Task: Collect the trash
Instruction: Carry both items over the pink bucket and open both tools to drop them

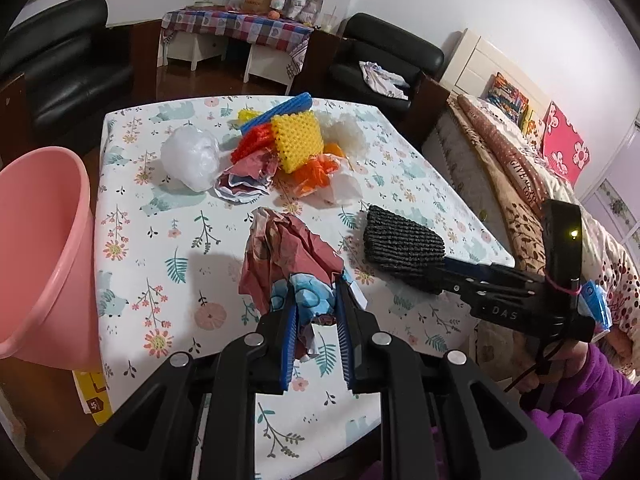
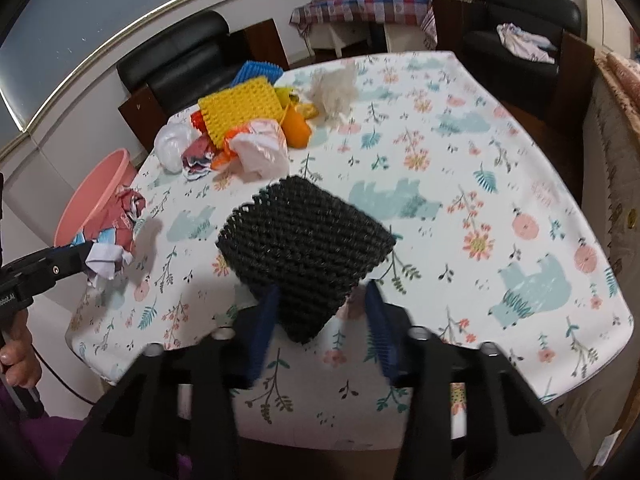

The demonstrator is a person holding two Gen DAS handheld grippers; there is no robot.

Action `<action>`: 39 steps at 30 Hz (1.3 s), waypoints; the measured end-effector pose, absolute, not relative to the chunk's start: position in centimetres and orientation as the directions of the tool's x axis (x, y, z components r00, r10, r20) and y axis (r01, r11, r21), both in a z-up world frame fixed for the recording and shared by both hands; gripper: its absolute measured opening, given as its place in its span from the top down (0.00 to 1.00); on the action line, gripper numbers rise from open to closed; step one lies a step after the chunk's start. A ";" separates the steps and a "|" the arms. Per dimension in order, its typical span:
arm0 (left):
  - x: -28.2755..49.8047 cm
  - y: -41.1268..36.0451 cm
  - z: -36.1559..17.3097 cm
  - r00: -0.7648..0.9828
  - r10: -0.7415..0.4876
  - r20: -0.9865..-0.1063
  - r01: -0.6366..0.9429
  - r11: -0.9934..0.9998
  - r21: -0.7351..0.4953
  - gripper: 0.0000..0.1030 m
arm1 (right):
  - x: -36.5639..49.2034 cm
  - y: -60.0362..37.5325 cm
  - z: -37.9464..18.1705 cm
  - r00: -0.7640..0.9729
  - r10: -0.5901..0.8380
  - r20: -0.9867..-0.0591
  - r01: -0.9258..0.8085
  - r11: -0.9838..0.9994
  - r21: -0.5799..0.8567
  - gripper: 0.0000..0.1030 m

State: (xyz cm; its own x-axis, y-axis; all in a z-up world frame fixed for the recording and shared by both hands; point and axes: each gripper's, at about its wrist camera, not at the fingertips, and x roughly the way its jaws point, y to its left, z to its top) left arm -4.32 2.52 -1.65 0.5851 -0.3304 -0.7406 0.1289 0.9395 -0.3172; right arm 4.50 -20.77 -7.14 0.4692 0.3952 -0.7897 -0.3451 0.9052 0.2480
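My left gripper [image 1: 316,300] is shut on a crumpled red, white and blue paper wad [image 1: 288,260] and holds it just above the floral table; the wad also shows in the right wrist view [image 2: 118,232]. My right gripper [image 2: 322,304] is shut on a black foam net sleeve [image 2: 304,248], seen from the side in the left wrist view [image 1: 402,242]. A pink bucket [image 1: 44,256] stands off the table's left edge. A trash pile lies at the far side: yellow foam net [image 1: 298,140], white plastic bag [image 1: 192,158], red paper [image 1: 244,180], orange wrapper [image 1: 316,174].
The table has a floral cloth [image 1: 168,272]. A bed [image 1: 532,184] runs along the right. Black armchairs [image 1: 384,60] and a checked side table [image 1: 236,28] stand behind. A yellow box [image 1: 94,396] sits below the bucket.
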 end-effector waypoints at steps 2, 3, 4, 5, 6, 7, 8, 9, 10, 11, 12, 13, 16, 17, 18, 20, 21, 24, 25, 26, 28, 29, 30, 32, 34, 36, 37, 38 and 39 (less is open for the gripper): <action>-4.3 2.7 -1.6 0.587 -0.334 -0.738 0.132 0.938 -0.320 0.83 | 4.4 -20.7 -7.1 0.469 0.402 -0.786 -0.348 0.902 0.254 0.77; -4.3 2.7 -1.7 0.589 -0.334 -0.736 0.132 0.938 -0.320 0.83 | 4.4 -20.6 -7.0 0.472 0.402 -0.785 -0.351 0.902 0.251 0.80; -4.3 2.8 -1.7 0.590 -0.336 -0.734 0.133 0.937 -0.322 0.83 | 4.3 -20.5 -6.9 0.474 0.401 -0.784 -0.354 0.902 0.248 0.82; -4.4 2.9 -1.7 0.592 -0.337 -0.732 0.133 0.937 -0.323 0.83 | 4.2 -20.4 -6.8 0.478 0.400 -0.782 -0.357 0.902 0.243 0.83; -4.5 3.0 -1.6 0.596 -0.336 -0.729 0.132 0.937 -0.324 0.83 | 4.2 -20.3 -6.6 0.483 0.399 -0.780 -0.360 0.902 0.239 0.84; -4.6 3.0 -1.7 0.600 -0.334 -0.727 0.131 0.937 -0.323 0.83 | 4.1 -20.3 -6.4 0.492 0.396 -0.775 -0.363 0.903 0.231 0.84; -4.7 3.2 -1.5 0.608 -0.331 -0.722 0.128 0.938 -0.323 0.83 | 4.1 -20.1 -6.3 0.499 0.393 -0.772 -0.364 0.904 0.225 0.85; -4.7 3.4 -1.5 0.615 -0.329 -0.716 0.126 0.938 -0.323 0.83 | 4.0 -20.1 -6.0 0.509 0.391 -0.766 -0.367 0.904 0.218 0.85; -4.8 3.5 -1.3 0.622 -0.326 -0.712 0.123 0.939 -0.323 0.83 | 3.9 -20.0 -5.8 0.517 0.392 -0.761 -0.370 0.904 0.214 0.85; -5.0 3.7 -1.2 0.632 -0.320 -0.706 0.118 0.940 -0.320 0.83 | 3.8 -20.0 -5.3 0.529 0.395 -0.751 -0.377 0.902 0.210 0.85; -5.1 3.9 -1.0 0.643 -0.313 -0.700 0.113 0.942 -0.317 0.83 | 3.7 -19.9 -4.8 0.543 0.396 -0.740 -0.383 0.901 0.202 0.85; -5.2 4.2 -0.7 0.653 -0.306 -0.692 0.109 0.943 -0.314 0.83 | 3.6 -19.8 -4.2 0.557 0.398 -0.729 -0.389 0.900 0.194 0.85; -5.7 5.2 0.3 0.695 -0.269 -0.667 0.089 0.952 -0.292 0.83 | 3.8 -19.1 -2.6 0.590 0.412 -0.694 -0.407 0.895 0.184 0.85; -5.9 5.6 0.7 0.708 -0.256 -0.658 0.081 0.955 -0.284 0.83 | 3.9 -18.8 -2.1 0.598 0.417 -0.684 -0.413 0.892 0.182 0.85; -6.0 5.9 1.0 0.719 -0.243 -0.651 0.073 0.958 -0.276 0.83 | 4.0 -18.5 -1.7 0.606 0.423 -0.674 -0.420 0.889 0.180 0.85; -6.3 6.7 1.6 0.741 -0.210 -0.638 0.052 0.965 -0.258 0.83 | 4.4 -17.6 -0.7 0.619 0.436 -0.653 -0.436 0.883 0.176 0.85; -6.5 7.2 2.0 0.754 -0.188 -0.630 0.036 0.969 -0.246 0.83 | 4.6 -17.0 -0.2 0.623 0.446 -0.643 -0.447 0.877 0.175 0.85; -7.2 9.4 3.0 0.786 -0.111 -0.608 -0.029 0.976 -0.215 0.83 | 5.1 -15.0 1.1 0.624 0.475 -0.621 -0.483 0.859 0.172 0.85; -7.3 10.0 3.2 0.792 -0.093 -0.603 -0.046 0.976 -0.212 0.83 | 5.4 -14.0 1.5 0.617 0.492 -0.615 -0.503 0.847 0.172 0.85; -7.6 10.7 3.4 0.798 -0.072 -0.598 -0.068 0.976 -0.209 0.83 | 5.6 -13.2 1.8 0.612 0.502 -0.611 -0.517 0.839 0.171 0.85; -8.1 12.6 3.9 0.808 -0.020 -0.589 -0.124 0.971 -0.202 0.83 | 5.9 -11.3 2.3 0.596 0.526 -0.607 -0.551 0.818 0.167 0.85; -8.3 13.5 4.1 0.810 0.008 -0.587 -0.155 0.967 -0.200 0.83 | 6.1 -9.9 2.6 0.583 0.542 -0.605 -0.577 0.801 0.162 0.85; -8.6 14.5 4.2 0.810 0.033 -0.585 -0.182 0.963 -0.198 0.83 | 6.1 -9.1 2.7 0.577 0.551 -0.603 -0.592 0.791 0.157 0.85; -9.2 15.8 4.4 0.807 0.075 -0.586 -0.229 0.954 -0.192 0.83 | 6.3 -6.8 3.0 0.559 0.571 -0.601 -0.629 0.765 0.142 0.85; -9.8 17.5 4.2 0.795 0.117 -0.595 -0.281 0.940 -0.191 0.83 | 6.5 -4.7 3.3 0.545 0.586 -0.599 -0.658 0.742 0.127 0.85; -10.2 19.0 3.7 0.780 0.144 -0.609 -0.323 0.926 -0.195 0.83 | 6.7 -2.3 3.5 0.522 0.601 -0.605 -0.689 0.715 0.116 0.85; -10.3 19.5 3.4 0.773 0.153 -0.616 -0.338 0.920 -0.196 0.83 | 6.6 -1.4 3.5 0.515 0.605 -0.607 -0.698 0.707 0.112 0.85; -10.5 19.7 3.1 0.768 0.159 -0.621 -0.348 0.917 -0.195 0.83 | 6.7 -0.1 3.6 0.505 0.609 -0.612 -0.712 0.695 0.104 0.85; -10.6 20.3 2.8 0.759 0.170 -0.629 -0.365 0.911 -0.194 0.83 | 6.6 1.1 3.5 0.494 0.611 -0.619 -0.726 0.682 0.094 0.85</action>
State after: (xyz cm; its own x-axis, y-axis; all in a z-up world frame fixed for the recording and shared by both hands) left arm -10.56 20.28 2.81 0.7586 0.1701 -0.6290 -0.3647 0.9108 -0.1935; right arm 6.64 1.12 3.52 0.4939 0.6110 -0.6187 -0.7255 0.6817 0.0941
